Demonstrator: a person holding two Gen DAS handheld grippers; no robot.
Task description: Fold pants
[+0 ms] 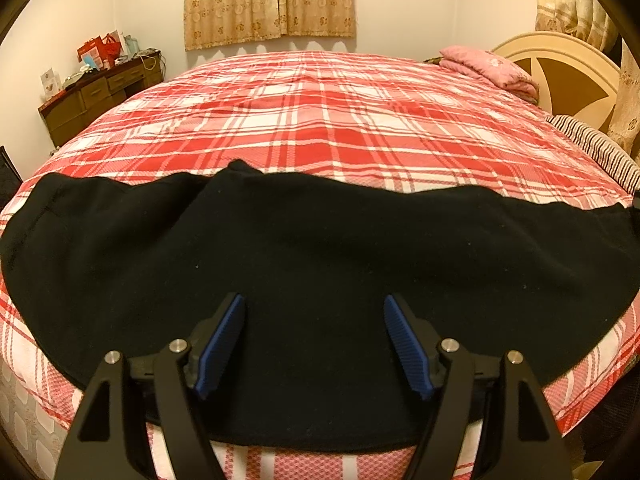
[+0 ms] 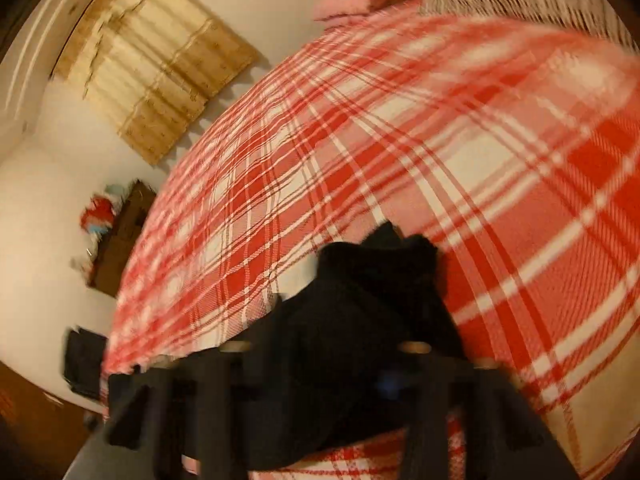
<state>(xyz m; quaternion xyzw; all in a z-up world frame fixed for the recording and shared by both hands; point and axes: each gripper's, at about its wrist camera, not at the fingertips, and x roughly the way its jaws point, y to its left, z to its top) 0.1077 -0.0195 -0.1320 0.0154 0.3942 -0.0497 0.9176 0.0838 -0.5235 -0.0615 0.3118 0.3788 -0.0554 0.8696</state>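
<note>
Black pants (image 1: 320, 248) lie spread sideways across the near edge of a bed with a red and white plaid cover (image 1: 320, 120). My left gripper (image 1: 314, 312) is open, its blue pads (image 1: 222, 344) low over the pants near the bed's front edge. In the blurred right wrist view my right gripper (image 2: 340, 356) is shut on a bunched end of the pants (image 2: 376, 276) and holds it above the plaid cover (image 2: 440, 140). Its fingertips are hidden by the black cloth.
A folded pink blanket (image 1: 488, 66) and a striped pillow (image 1: 596, 148) lie by the cream headboard (image 1: 560, 68) at the right. A brown dresser (image 1: 100, 96) with clutter stands at the far left. Curtains (image 1: 268, 0) hang on the back wall.
</note>
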